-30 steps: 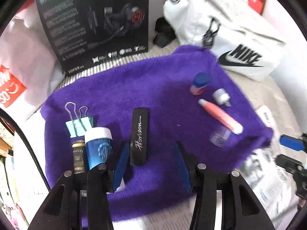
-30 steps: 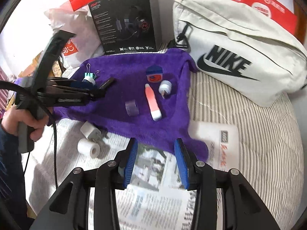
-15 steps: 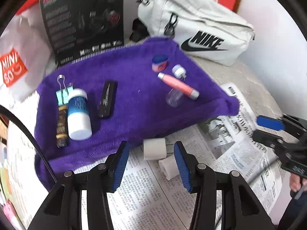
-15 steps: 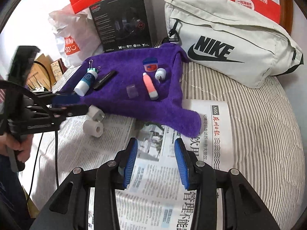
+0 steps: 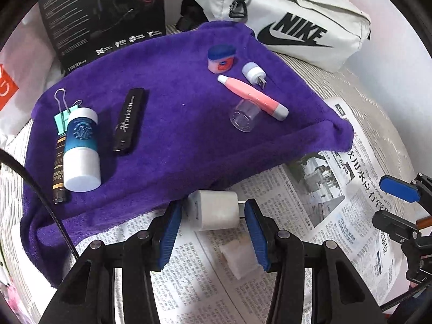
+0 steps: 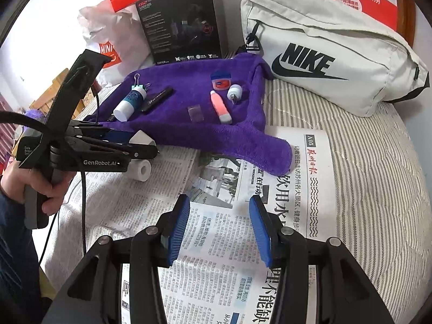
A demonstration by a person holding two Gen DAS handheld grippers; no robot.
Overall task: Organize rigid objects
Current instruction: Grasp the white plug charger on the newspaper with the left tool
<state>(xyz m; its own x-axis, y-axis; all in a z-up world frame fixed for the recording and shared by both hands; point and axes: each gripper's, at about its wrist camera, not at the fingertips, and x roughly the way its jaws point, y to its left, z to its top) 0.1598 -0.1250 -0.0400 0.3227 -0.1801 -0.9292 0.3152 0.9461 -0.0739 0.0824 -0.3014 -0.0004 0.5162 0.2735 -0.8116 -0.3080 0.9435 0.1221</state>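
A: What sits at the left gripper point(image 5: 213, 232)?
B: A white plug point(image 5: 213, 210) between its parted jaws, untouched, just off the purple towel point(image 5: 172, 137); a white roll point(image 5: 239, 259) lies nearer.
A: And the right gripper point(image 6: 217, 229)?
B: Its jaws have just been opening, nothing between them, over newspaper point(image 6: 221, 245).
A: Any writing?
B: "Horizon" on the black bar point(image 5: 129, 120) on the towel; "NIKE" on the white bag point(image 5: 291, 19) behind it.

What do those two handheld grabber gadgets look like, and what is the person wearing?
Each is black, with angular riveted linkage arms and two blue ribbed pads. The left gripper reads "GenRobot.AI" in white on its side, has a tall black fin on top and trails black cables. The right gripper looks alike. The hand emerges from a dark blue sleeve.
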